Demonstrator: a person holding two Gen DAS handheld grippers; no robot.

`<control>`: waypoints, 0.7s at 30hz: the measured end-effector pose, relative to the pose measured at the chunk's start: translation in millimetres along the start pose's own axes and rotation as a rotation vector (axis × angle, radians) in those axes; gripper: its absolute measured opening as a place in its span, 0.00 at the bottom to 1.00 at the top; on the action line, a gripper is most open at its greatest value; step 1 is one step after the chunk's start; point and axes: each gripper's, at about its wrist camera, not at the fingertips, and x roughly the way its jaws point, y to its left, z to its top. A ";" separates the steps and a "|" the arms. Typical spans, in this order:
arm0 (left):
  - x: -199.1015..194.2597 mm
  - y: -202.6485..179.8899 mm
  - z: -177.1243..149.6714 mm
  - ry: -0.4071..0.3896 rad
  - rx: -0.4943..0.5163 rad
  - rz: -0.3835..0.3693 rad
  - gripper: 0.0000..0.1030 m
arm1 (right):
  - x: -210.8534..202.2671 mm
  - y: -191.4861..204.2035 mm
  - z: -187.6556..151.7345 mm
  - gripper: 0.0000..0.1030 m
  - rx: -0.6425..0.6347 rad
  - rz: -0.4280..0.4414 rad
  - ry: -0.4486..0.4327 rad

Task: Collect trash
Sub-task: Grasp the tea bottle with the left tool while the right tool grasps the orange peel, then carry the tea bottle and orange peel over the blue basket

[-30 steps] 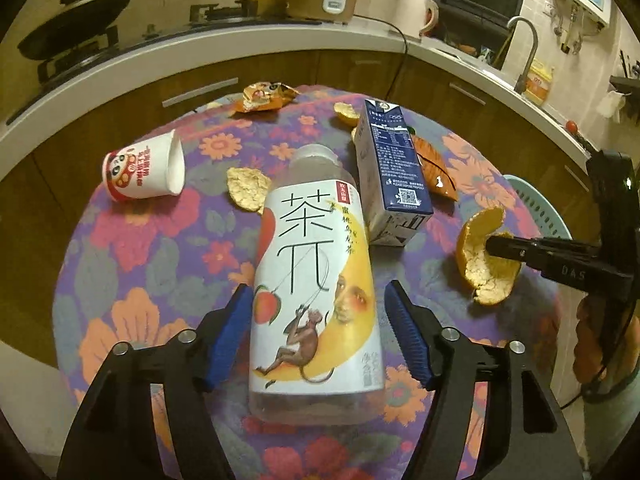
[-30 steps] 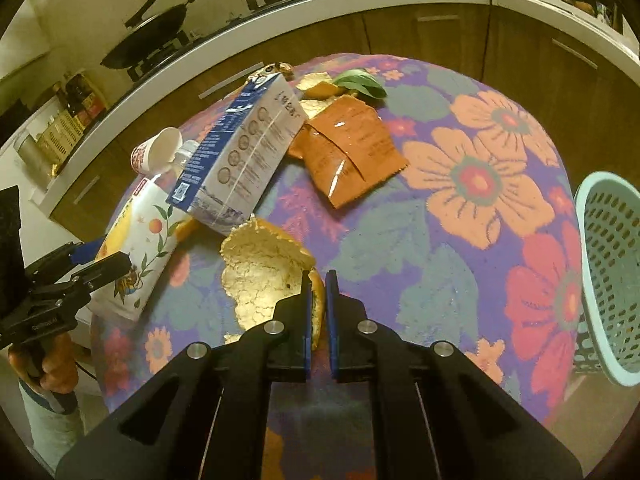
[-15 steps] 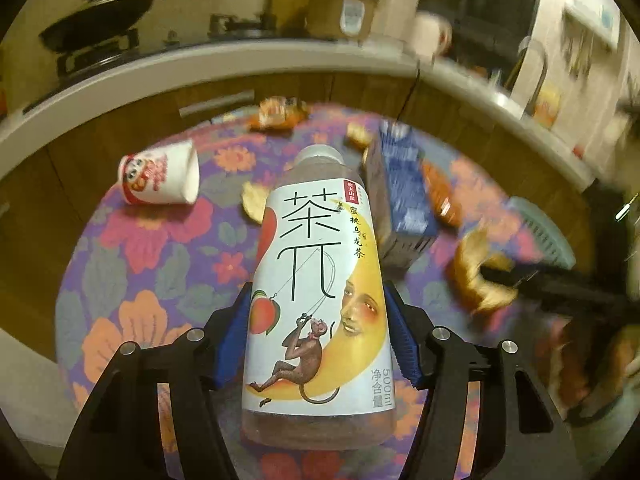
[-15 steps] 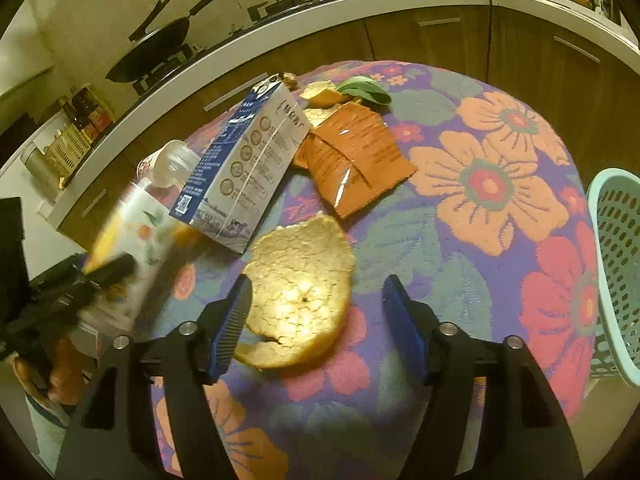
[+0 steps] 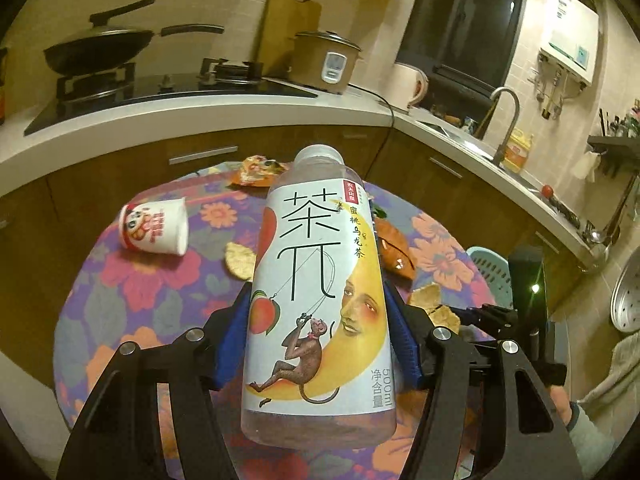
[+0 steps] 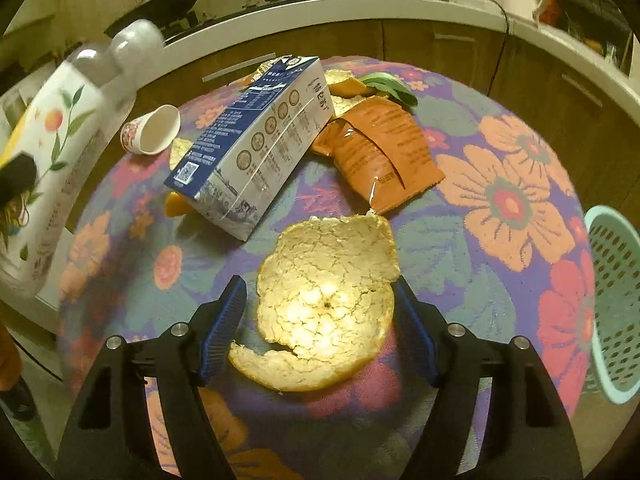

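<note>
A clear plastic tea bottle with a white and yellow printed label (image 5: 320, 300) is being clamped between the blue pads of the left gripper (image 5: 318, 334) and held above the round table covered in a purple flowered cloth (image 6: 500, 208). The right gripper (image 6: 318, 320) is being held with its jaws apart on either side of a large curled orange peel, pale pith upward (image 6: 324, 308), which is lying on the cloth; the pads appear not to be pressing on it. The step in hand is judged to be the gathering of two pieces at once: the bottle is taken, the peel not yet. Next, the right jaws would need closing on the peel, gently, since it looks brittle, and both loads carrying to the pale green perforated plastic basket (image 6: 616, 312) beside the table's right edge.

On the bottle's label, large characters reading 茶π, smaller 蜜桃乌龙茶, and 500ml 净含量 are being shown. The print on the blue and white carton lying on its side (image 6: 252, 148) is too small to be read.
</note>
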 end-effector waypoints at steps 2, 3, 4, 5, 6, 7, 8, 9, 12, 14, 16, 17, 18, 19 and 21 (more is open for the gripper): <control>4.7 -5.7 1.6 0.005 0.008 -0.009 0.58 | -1.6 -3.9 -1.0 0.61 0.006 0.001 -0.004; 6.6 -6.8 2.6 0.006 0.012 -0.014 0.58 | -3.2 -5.1 -2.4 0.49 0.002 0.003 -0.005; 8.1 -9.1 3.4 0.005 0.017 -0.020 0.58 | -5.3 -7.0 -3.7 0.44 0.000 0.008 -0.008; 10.2 -14.1 5.1 0.003 0.024 -0.028 0.58 | -9.1 -9.1 -4.5 0.36 0.001 0.016 -0.020; 12.3 -17.6 6.3 0.002 0.029 -0.035 0.58 | -12.2 -11.2 -5.2 0.31 0.000 0.016 -0.029; 14.6 -22.3 7.4 0.002 0.034 -0.043 0.58 | -14.7 -12.6 -5.7 0.29 -0.003 0.003 -0.038; 18.0 -28.8 9.1 0.002 0.040 -0.054 0.58 | -17.2 -14.1 -6.4 0.25 -0.005 -0.008 -0.046; 22.0 -35.6 10.7 0.003 0.045 -0.063 0.58 | -21.1 -17.4 -7.5 0.21 -0.003 -0.013 -0.055; 33.5 -54.9 14.4 0.005 0.060 -0.088 0.58 | -34.2 -31.3 -8.4 0.19 0.017 -0.019 -0.093; 41.8 -67.8 16.9 0.003 0.061 -0.114 0.58 | -45.8 -47.6 -8.4 0.19 0.047 -0.031 -0.125; 51.4 -81.1 20.5 0.007 0.065 -0.127 0.58 | -55.5 -64.2 -7.9 0.19 0.081 -0.036 -0.147; 57.6 -89.4 22.9 0.010 0.068 -0.135 0.58 | -62.6 -77.0 -8.0 0.19 0.105 -0.040 -0.164; 63.4 -96.7 25.3 0.012 0.072 -0.144 0.58 | -68.0 -86.9 -8.6 0.19 0.124 -0.049 -0.178; 70.4 -106.6 28.3 0.016 0.076 -0.157 0.58 | -73.5 -96.8 -9.1 0.19 0.141 -0.060 -0.190; 80.3 -120.2 32.1 0.021 0.084 -0.177 0.58 | -83.7 -117.5 -12.3 0.19 0.182 -0.082 -0.213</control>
